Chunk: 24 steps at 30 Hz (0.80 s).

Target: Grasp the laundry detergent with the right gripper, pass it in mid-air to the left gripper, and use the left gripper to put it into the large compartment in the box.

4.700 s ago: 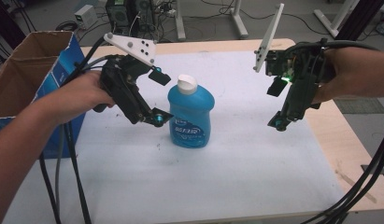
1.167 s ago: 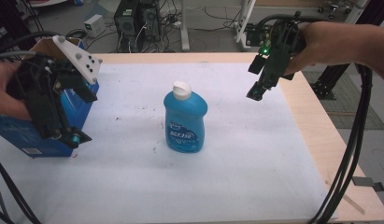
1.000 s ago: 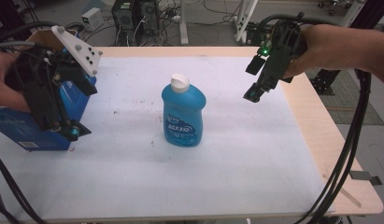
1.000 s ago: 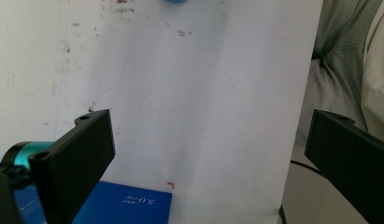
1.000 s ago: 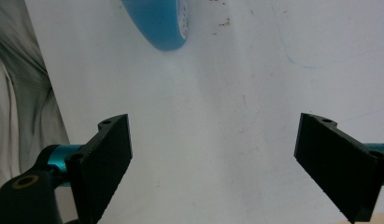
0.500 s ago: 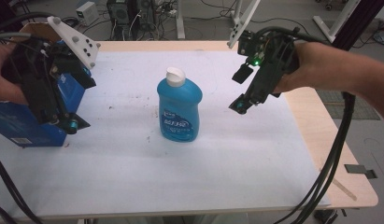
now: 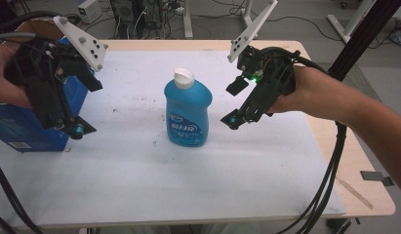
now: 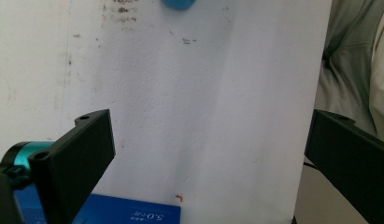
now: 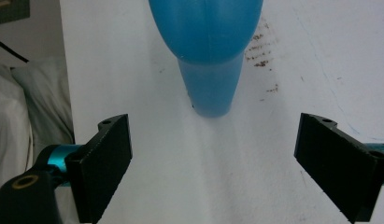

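Well to the left of the bottle [image 7: 186,111], the left gripper [image 7: 76,105] is hanging over a blue box [image 7: 22,127] at the table's [image 7: 139,185] left edge, its jaws spread wide with nothing between them; it seems to be idling there, out of the way. The box is standing apart from the bottle and is not crowding it. The blue bottle with the white cap [image 7: 183,77] is standing upright near the middle of the white-covered table, free on every side, which leaves it easy to take from either flank. Just to the right of the bottle, the right gripper [image 7: 234,105] is pointing down and toward it, jaws spread and empty; its own view is showing the bottle [image 9: 206,51] centred ahead between the two pads, so the hand looks to be lining up for a grasp on the body. Nothing is lying between that gripper and the bottle. Brown specks are staining the cover near the bottle, and cables are trailing off the table's right edge.
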Each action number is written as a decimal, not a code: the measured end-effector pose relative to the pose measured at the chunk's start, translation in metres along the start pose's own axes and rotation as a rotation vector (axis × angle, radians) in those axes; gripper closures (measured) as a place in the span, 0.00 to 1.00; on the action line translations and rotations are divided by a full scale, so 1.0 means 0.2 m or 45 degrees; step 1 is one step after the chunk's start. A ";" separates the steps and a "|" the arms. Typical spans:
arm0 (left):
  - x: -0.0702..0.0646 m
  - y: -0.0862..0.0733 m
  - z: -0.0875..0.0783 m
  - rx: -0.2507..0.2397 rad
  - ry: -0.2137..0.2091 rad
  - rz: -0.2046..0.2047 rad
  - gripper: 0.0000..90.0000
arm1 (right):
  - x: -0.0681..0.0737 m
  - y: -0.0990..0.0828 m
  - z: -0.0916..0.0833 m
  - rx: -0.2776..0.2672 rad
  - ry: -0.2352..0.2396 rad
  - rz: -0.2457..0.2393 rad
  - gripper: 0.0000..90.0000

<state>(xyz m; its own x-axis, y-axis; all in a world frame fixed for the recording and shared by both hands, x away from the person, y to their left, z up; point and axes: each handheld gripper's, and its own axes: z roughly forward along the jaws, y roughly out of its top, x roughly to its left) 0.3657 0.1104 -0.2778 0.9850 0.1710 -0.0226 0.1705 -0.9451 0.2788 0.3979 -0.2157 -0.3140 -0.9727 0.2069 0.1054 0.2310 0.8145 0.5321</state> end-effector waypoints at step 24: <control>0.01 0.01 0.03 0.011 -0.007 0.000 0.02 | 0.00 -0.05 0.17 -0.230 0.010 0.015 0.12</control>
<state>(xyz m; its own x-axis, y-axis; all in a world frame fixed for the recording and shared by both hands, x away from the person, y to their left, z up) 0.3683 0.1080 -0.2834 0.9851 0.1695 -0.0282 0.1708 -0.9474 0.2708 0.3975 -0.2050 -0.3476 -0.9703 0.2108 0.1186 0.2347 0.7016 0.6728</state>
